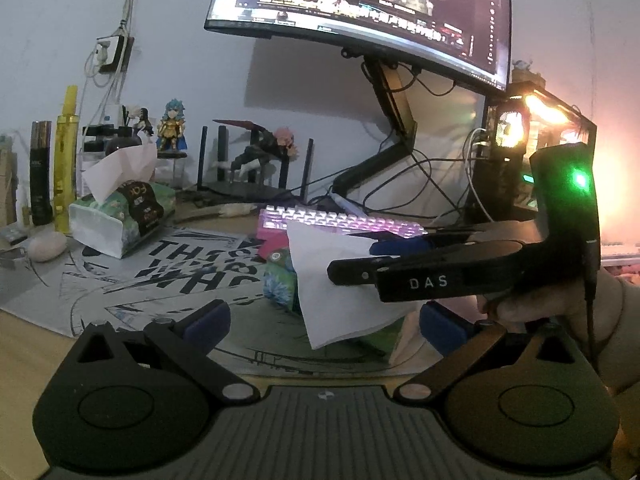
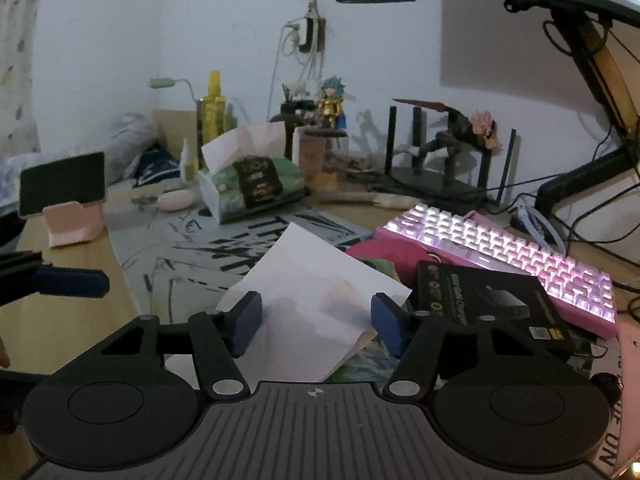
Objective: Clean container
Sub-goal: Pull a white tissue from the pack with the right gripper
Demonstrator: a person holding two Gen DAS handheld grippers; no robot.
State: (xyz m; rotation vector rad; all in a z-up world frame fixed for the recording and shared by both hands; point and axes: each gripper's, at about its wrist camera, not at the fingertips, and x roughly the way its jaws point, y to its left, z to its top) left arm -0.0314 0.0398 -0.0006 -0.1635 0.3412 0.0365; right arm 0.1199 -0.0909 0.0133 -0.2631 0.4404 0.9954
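A white tissue (image 2: 316, 300) lies between the blue pads of my right gripper (image 2: 316, 324), which is open around it and not closed on it. The tissue (image 1: 336, 284) also shows in the left wrist view, draped over a green patterned container (image 1: 280, 286) on the desk mat. The right gripper (image 1: 360, 268) reaches in from the right there. My left gripper (image 1: 324, 322) is open and empty, low over the mat in front of the container. One of its blue fingers (image 2: 72, 282) shows at the left edge of the right wrist view.
A pink keyboard (image 2: 508, 256) and a black charger box (image 2: 484, 304) lie right of the tissue. A green tissue pack (image 2: 248, 184) stands at the back left, with bottles (image 1: 66, 160), figurines (image 1: 172, 124), a router (image 2: 444, 176) and a phone stand (image 2: 68, 208). A monitor (image 1: 360, 12) hangs above.
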